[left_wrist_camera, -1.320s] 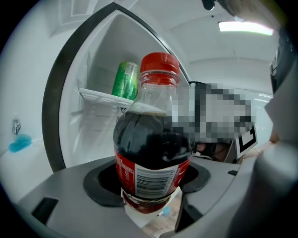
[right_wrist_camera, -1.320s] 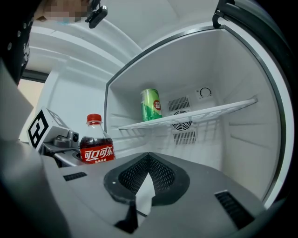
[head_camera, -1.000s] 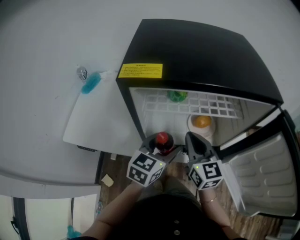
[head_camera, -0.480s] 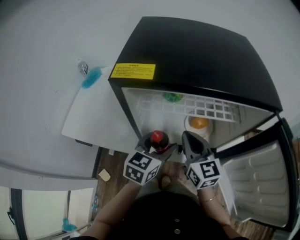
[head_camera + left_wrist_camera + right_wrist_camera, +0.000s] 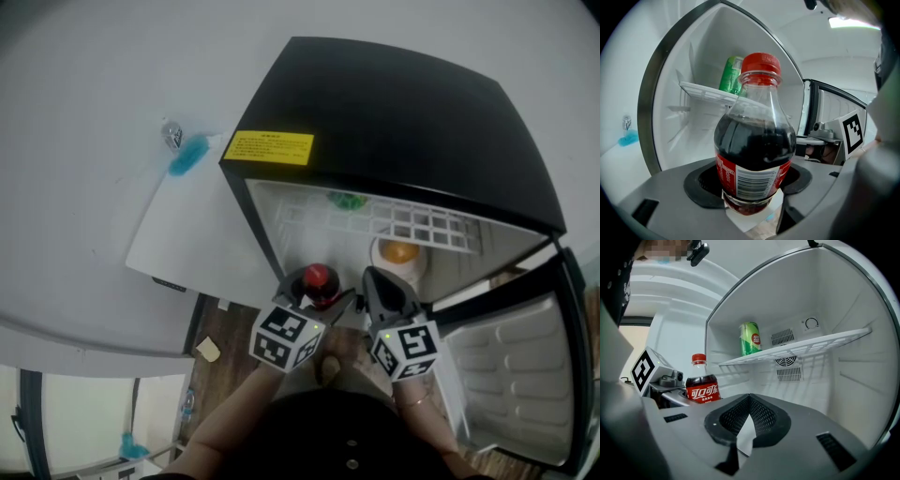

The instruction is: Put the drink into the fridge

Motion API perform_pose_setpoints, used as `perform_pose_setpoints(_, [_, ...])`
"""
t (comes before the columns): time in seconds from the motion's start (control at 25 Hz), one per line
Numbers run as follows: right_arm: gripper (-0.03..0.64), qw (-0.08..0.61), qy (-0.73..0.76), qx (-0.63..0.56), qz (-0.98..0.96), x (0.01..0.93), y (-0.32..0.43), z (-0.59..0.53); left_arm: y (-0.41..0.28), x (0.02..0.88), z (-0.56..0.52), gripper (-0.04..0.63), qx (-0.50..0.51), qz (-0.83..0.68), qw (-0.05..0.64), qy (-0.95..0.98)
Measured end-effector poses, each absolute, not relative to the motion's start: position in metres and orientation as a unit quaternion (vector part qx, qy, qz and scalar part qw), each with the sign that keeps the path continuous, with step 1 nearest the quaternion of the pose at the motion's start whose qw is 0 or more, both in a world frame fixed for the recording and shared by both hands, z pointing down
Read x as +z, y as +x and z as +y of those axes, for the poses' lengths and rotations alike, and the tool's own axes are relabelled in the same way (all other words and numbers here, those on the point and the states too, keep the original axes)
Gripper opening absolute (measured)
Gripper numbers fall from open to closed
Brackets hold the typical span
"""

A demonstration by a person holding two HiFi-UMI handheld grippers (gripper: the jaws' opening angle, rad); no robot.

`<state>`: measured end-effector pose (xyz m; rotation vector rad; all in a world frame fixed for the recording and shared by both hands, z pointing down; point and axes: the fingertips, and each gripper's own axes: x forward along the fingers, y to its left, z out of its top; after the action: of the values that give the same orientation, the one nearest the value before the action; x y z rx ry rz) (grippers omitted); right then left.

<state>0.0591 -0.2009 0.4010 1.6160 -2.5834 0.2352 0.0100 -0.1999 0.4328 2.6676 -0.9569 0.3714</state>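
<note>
Left gripper [image 5: 751, 190] fingers [image 5: 670, 192] grip the cola bottle [image 5: 754, 145] before the open fridge [image 5: 394, 112]. Right gripper [image 5: 749, 404] fingers [image 5: 797, 437] are pressed together, empty.

In view are one fridge [image 5: 394, 103]; one wire shelf [image 5: 412, 222]; one cola bottle [image 5: 754, 140]; one green can [image 5: 750, 338]; one orange item [image 5: 400, 251]; two grippers: left gripper [image 5: 317, 292], right gripper [image 5: 749, 404].

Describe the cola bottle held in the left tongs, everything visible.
The cola bottle is clear plastic with a red screw cap, dark drink filling it to the shoulder, and a red label with a white barcode panel. It stands upright, clamped at its lower body between the jaws of the left tongs, at the mouth of the open fridge. Only the tongs touch it.
</note>
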Motion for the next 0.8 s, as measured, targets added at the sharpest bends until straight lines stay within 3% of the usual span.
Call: perform_pose_setpoints(0.8, [0.008, 0.063, 0.530, 0.094, -0.840, 0.422, 0.077, -0.210, 0.020, 0.463, -0.219, 0.319, 0.144, -0.348, 0.146, 0.915])
